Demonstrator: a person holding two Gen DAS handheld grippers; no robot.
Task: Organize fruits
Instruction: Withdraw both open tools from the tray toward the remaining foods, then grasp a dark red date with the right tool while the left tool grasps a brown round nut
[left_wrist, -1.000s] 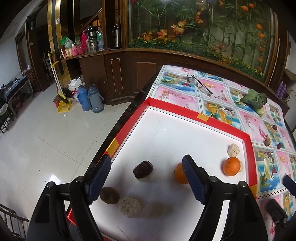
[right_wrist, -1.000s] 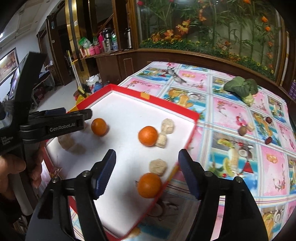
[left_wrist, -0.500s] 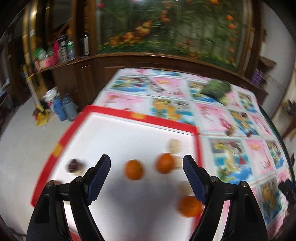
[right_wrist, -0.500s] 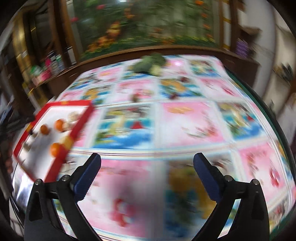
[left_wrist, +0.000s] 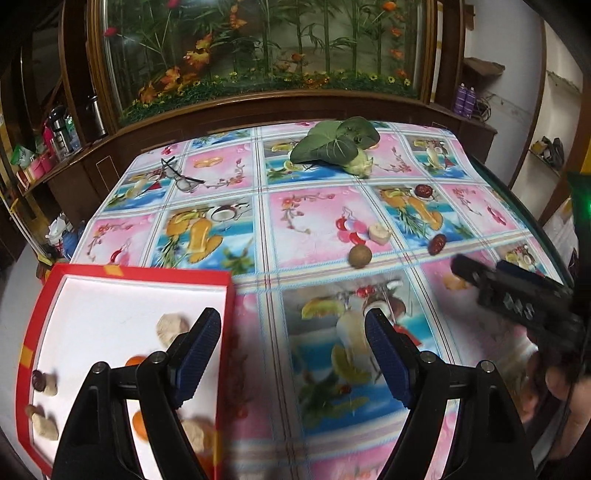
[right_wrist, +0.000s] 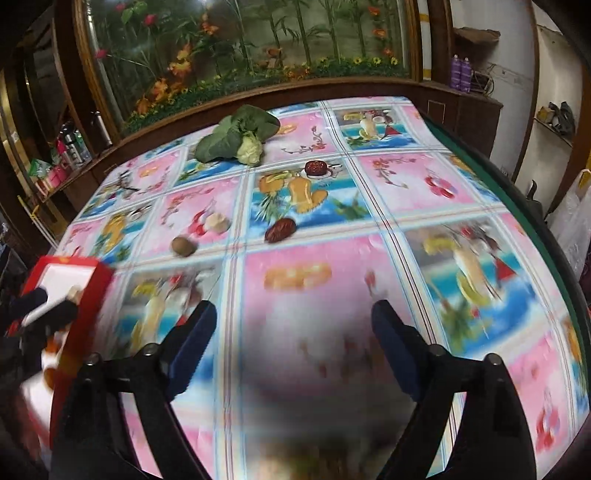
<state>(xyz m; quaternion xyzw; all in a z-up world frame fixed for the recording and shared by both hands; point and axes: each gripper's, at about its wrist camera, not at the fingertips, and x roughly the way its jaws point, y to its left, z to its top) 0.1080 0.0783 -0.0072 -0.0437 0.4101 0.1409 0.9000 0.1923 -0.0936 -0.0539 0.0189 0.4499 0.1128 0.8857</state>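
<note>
My left gripper (left_wrist: 291, 325) stands open over the patterned tablecloth, just right of the red-rimmed white tray (left_wrist: 147, 273), with nothing between its fingers. The tray holds oranges (left_wrist: 135, 360) and beige lumps (left_wrist: 171, 326). Out on the cloth lie a brown round fruit (left_wrist: 360, 256), a beige piece (left_wrist: 379, 233) and two dark red dates (left_wrist: 437, 243) (left_wrist: 424, 191). My right gripper (right_wrist: 293, 317) hangs over bare cloth, its jaws closing on nothing. Ahead of it are the brown fruit (right_wrist: 184, 246), the beige piece (right_wrist: 217, 222) and the dates (right_wrist: 280, 229) (right_wrist: 316, 167).
A leafy green vegetable (left_wrist: 336, 142) (right_wrist: 236, 138) lies at the table's far side, and spectacles (left_wrist: 181, 177) at the far left. The right gripper's black frame (left_wrist: 517, 295) crosses the left wrist view at right. The table's right edge (right_wrist: 554, 251) drops off nearby.
Both grippers swung right, from over the tray to over the open tablecloth. The right jaws spread wider, then drew in a little. The left jaws kept their gap.
</note>
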